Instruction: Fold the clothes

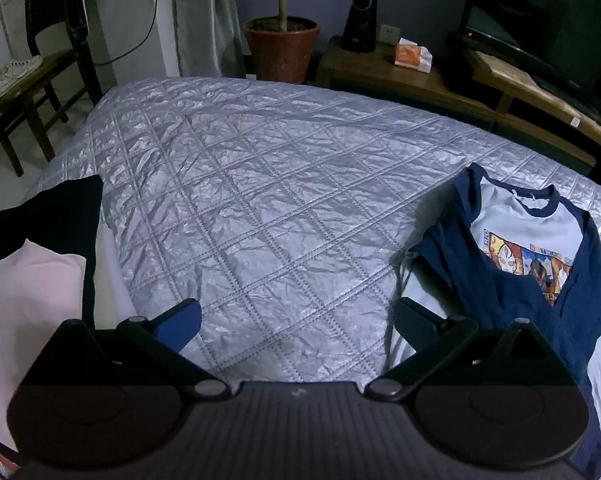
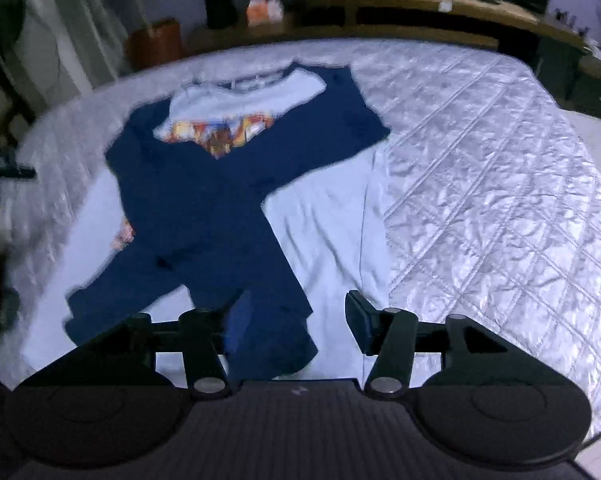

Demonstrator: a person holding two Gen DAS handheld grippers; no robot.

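1. Left wrist view: the left tongs [image 1: 296, 320] hang released over the bare quilted bed [image 1: 260, 184], jaws spread wide with nothing between them.
   - The shirt [image 1: 540, 280], pale blue with navy sleeves and a cartoon print, lies flat at the right, well apart from the gap of these tongs.
   - A stack of folded clothes [image 1: 32, 276], dark and pink, sits at the near left edge of the bed.
   - Risk, as I judge it: a careless sweep to the left could knock that stack off the edge.
   - Hard to make out: the stack and the shirt's lower part are cut off by the frame and the tongs' body. A potted plant [image 1: 280, 46] and a tissue box [image 1: 412, 56] stand beyond the bed, in dim light.

2. Right wrist view: the right tongs [image 2: 296, 320] are also released, jaws apart, just above the shirt's [image 2: 204, 184] near hem, where the crossed navy sleeves [image 2: 260, 288] end.
   - Risk, as I judge it: closing here may catch only a sleeve cuff rather than the hem, undoing the crossed sleeves, or pinch the slippery quilt [image 2: 480, 184] along with the cloth.
   - With one pair far off, a lone lift could skew the fold.
   - Hard to make out: the picture is blurred, so I cannot tell whether the jaws touch the fabric. The hem itself is hidden under the tongs.
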